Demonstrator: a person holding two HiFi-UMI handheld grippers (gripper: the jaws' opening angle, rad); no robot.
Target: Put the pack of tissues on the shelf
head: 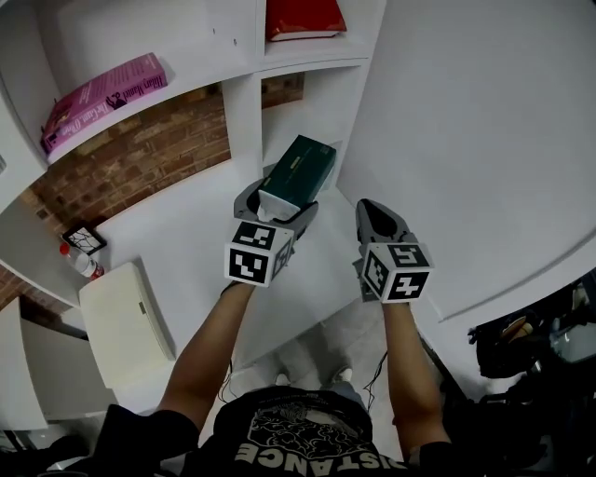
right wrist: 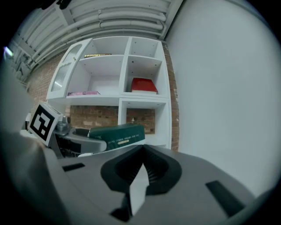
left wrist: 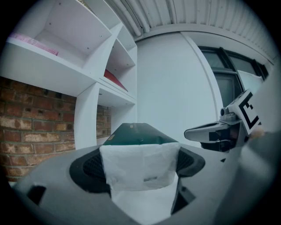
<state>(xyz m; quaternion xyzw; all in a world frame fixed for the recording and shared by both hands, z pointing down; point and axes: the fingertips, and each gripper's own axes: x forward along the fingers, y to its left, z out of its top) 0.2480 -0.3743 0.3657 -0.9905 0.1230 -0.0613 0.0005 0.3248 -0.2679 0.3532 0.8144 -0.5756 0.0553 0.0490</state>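
A dark green pack of tissues [head: 300, 170] with a white plastic end sticks out of my left gripper [head: 277, 200], whose jaws stand wide and are shut on that white end. In the left gripper view the pack [left wrist: 136, 134] points up toward the white shelf unit [left wrist: 85, 118], with the pads [left wrist: 94, 167] pressed on both its sides. My right gripper [head: 369, 207] hangs level with it just to the right, shut and empty. In the right gripper view its jaws [right wrist: 141, 154] meet at the tip, and the pack [right wrist: 116, 135] shows to the left in front of the shelf [right wrist: 145, 103].
A pink book [head: 102, 98] lies on an upper shelf and a red book [head: 303, 17] in the compartment above the pack. A curved white wall [head: 484, 140] rises on the right. A bottle [head: 82, 263] and a white cabinet [head: 126, 321] stand lower left.
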